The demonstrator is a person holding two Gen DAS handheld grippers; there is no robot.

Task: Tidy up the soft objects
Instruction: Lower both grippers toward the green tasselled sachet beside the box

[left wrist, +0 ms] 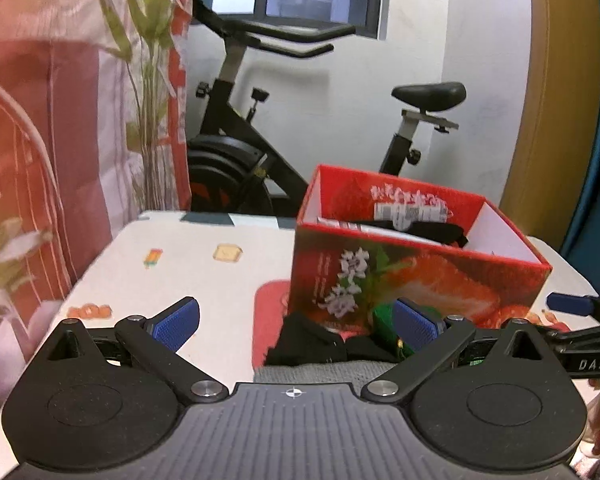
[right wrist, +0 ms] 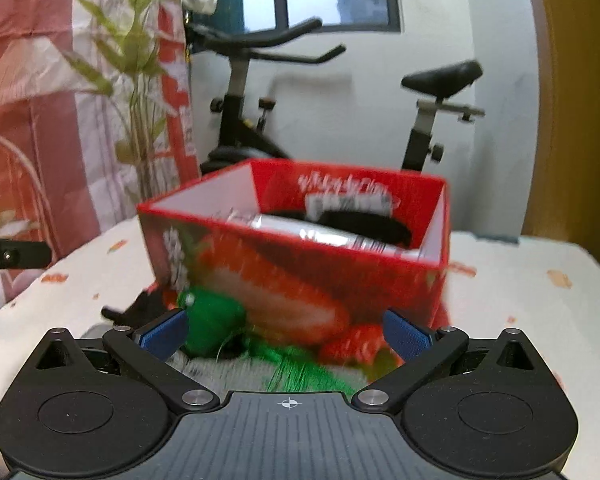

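my left gripper [left wrist: 296, 326] hangs low over the worktop [left wrist: 172, 276] with its jaws spread wide and nothing between them. ahead of it stands the red strawberry box [left wrist: 416, 276], open at the top, set at an angle on the pale printed cloth. inside the box i see a black soft item [left wrist: 432, 230] lying against a white label or packet; what it is exactly i cannot tell. at the box's near foot lies a heap of soft things: a black cloth piece [left wrist: 312, 344] touching the box wall, a green knitted piece [left wrist: 384, 320] just beside my right-hand blue pad, and a grey knitted fabric [left wrist: 320, 372] closest to me, partly hidden by the gripper body.

my right gripper [right wrist: 284, 336] also has its jaws released, wide apart and gripping nothing. its view is blurred. the green piece [right wrist: 214, 326] sits between the pads, nearer the left one, with loose green threads [right wrist: 296, 364] trailing over the grey fabric [right wrist: 228, 372] below. the box [right wrist: 300, 280] rises right behind them, and the black cloth [right wrist: 140, 306] pokes out at the box's left corner.

behind the worktop stands an exercise bike [left wrist: 236, 152] against a white wall, with a red and white curtain [left wrist: 60, 120] and green leafy stems [left wrist: 148, 60] to the left.
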